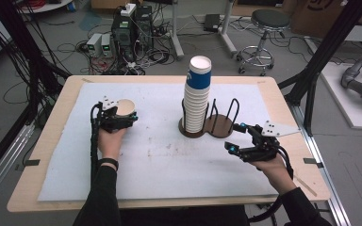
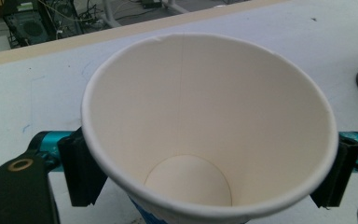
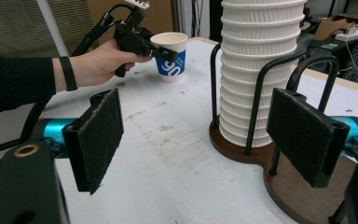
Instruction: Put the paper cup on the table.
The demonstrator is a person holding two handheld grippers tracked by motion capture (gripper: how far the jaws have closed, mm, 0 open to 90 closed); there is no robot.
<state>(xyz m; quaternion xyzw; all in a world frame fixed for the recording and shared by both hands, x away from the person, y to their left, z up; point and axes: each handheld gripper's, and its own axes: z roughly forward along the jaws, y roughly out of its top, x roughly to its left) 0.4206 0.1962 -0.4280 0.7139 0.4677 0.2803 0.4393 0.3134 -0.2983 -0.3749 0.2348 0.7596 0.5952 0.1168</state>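
A white paper cup (image 2: 205,116) with a blue printed band (image 3: 171,63) stands upright on the white mat at the left (image 1: 126,107). My left gripper (image 1: 125,113) has its jaws on either side of the cup just under the rim, and the rim keeps its round shape. Its black pads (image 2: 81,175) sit right beside the cup wall, with no squeeze visible. A tall stack of paper cups (image 1: 197,99) stands in one side of a dark wooden holder (image 1: 219,127) with black wire hoops. My right gripper (image 1: 233,136) stands open and empty in front of the holder's free side (image 3: 298,196).
The white mat (image 1: 160,160) covers most of the wooden table (image 1: 52,122). Behind the table are a stool (image 1: 264,28), computer boxes and loose cables (image 1: 122,37). A black frame post (image 1: 320,56) rises at the right rear corner.
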